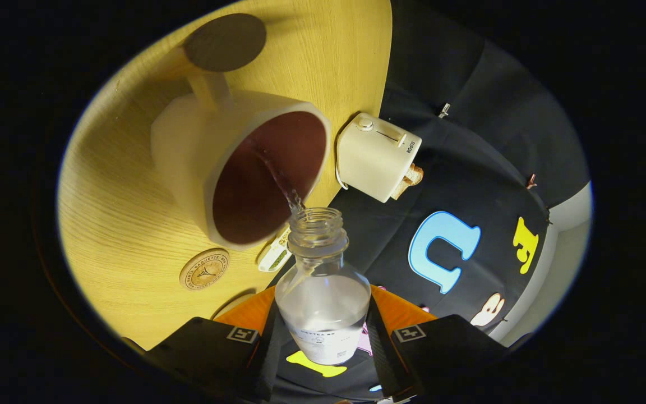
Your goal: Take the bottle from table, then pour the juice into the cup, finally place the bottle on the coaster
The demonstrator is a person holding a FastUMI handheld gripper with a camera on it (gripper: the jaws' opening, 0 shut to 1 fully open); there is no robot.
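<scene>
Warm bright light on wooden table [132,224], cup [233,168] sharp, dim fisheye-warped surroundings beyond the table.

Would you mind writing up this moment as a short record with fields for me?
stage: pouring under way
gripper: shut on bottle
bottle: clear, uncapped, tilted toward cup, partly full
stream: thin, running from bottle mouth into cup
cup: cream mug, dark inside, on wooden table
coaster: dark disc beyond cup, bare
other: toaster with bread, round wooden token

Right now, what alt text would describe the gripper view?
The fingers grip a clear bottle, tilted and pouring a thin stream into a cream cup on a wooden table. A white toaster stands beyond the cup.
</scene>
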